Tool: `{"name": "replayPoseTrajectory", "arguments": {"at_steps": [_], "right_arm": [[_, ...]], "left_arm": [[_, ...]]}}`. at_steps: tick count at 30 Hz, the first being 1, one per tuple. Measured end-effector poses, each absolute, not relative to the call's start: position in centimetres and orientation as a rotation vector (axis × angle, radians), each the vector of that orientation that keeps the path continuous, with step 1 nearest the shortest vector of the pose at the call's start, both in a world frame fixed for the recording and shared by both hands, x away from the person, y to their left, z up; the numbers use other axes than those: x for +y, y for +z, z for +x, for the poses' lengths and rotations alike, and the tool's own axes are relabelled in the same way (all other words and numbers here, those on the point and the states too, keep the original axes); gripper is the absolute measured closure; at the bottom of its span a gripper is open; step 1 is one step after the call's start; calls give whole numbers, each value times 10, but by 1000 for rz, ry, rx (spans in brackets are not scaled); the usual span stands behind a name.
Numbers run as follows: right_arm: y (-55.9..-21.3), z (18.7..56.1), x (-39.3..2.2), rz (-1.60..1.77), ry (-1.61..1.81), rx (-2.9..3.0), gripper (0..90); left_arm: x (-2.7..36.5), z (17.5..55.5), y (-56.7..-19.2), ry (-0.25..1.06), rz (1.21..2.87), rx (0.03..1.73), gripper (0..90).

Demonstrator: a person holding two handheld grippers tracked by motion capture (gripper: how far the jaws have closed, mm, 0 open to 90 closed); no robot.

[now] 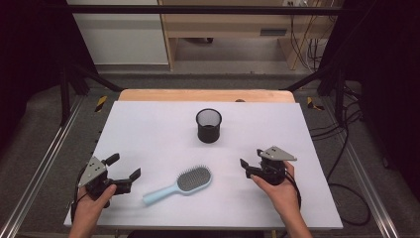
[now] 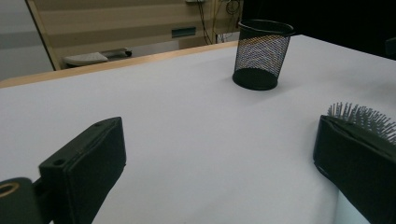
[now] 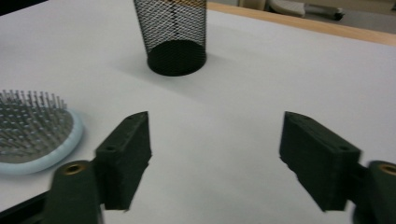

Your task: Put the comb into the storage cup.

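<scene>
White sheeting is covering the table (image 1: 148,129), with wooden furniture seen beyond. Both hand-held grippers are being held with jaws spread wide and empty: the left gripper (image 1: 125,167) near the front left edge, the right gripper (image 1: 251,157) towards the front right. Between them a pale blue plastic paddle hairbrush (image 1: 179,184) is lying bristles up, handle towards the left gripper; a black wire-mesh cup (image 1: 208,125) is standing upright further back. Judged risks: the brush being skidded by one jaw, or the light cup being tipped.
</scene>
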State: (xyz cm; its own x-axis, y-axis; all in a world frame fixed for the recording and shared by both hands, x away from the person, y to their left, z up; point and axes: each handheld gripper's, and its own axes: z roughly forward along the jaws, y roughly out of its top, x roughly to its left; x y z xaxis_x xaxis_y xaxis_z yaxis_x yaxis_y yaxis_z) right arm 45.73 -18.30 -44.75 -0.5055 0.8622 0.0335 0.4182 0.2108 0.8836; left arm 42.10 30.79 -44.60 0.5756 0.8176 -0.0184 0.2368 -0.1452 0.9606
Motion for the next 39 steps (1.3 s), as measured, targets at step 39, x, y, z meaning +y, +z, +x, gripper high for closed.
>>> {"name": "replayPoseTrajectory", "arguments": {"at_steps": [39], "right_arm": [[-454,459,-211,1259,1223,1911,70]], "left_arm": [[225,431,-439,353,2036,625,39]]}}
